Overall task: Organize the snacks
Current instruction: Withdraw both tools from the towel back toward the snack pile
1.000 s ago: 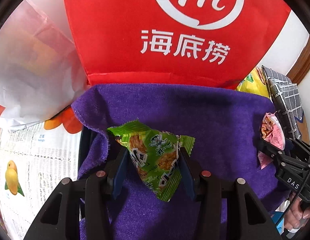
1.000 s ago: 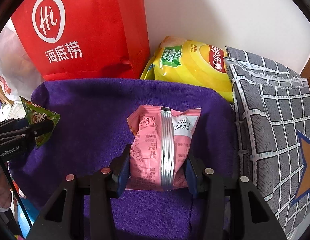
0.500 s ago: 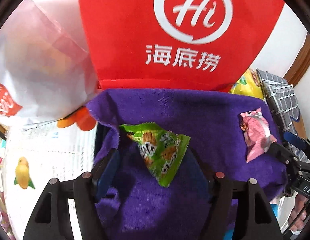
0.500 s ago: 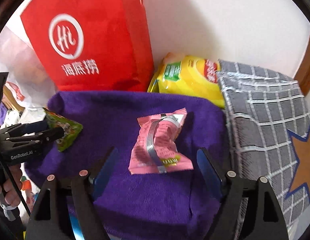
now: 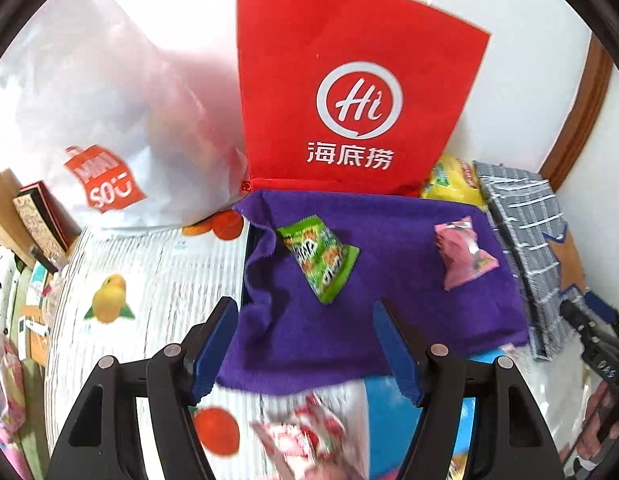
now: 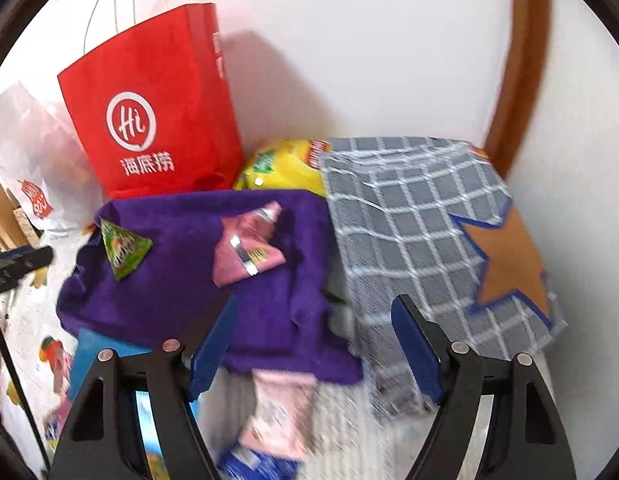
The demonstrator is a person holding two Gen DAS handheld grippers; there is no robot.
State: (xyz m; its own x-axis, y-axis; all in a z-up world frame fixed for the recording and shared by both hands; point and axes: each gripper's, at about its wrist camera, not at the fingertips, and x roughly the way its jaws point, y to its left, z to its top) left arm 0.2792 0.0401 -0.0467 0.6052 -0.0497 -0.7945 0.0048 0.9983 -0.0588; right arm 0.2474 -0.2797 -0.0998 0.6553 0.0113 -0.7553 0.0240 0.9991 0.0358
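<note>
A green snack packet (image 5: 319,258) and a pink snack packet (image 5: 463,258) lie apart on a purple cloth (image 5: 373,320). They also show in the right wrist view, green (image 6: 123,249) and pink (image 6: 245,254), on the cloth (image 6: 181,292). My left gripper (image 5: 307,350) is open and empty, pulled back from the green packet. My right gripper (image 6: 315,348) is open and empty, back from the pink packet. More blurred snack packets (image 6: 279,416) lie near the cloth's front edge.
A red paper bag (image 5: 349,92) stands behind the cloth, a white plastic bag (image 5: 101,120) to its left. A yellow chips bag (image 6: 281,168) and a grey checked cloth with a star (image 6: 429,232) lie to the right. A fruit-print covering (image 5: 141,280) lies on the left.
Both grippers opened and let go of their packets, green from the left and pink from the right, then drew back and up. The packets now lie on the purple cloth.
</note>
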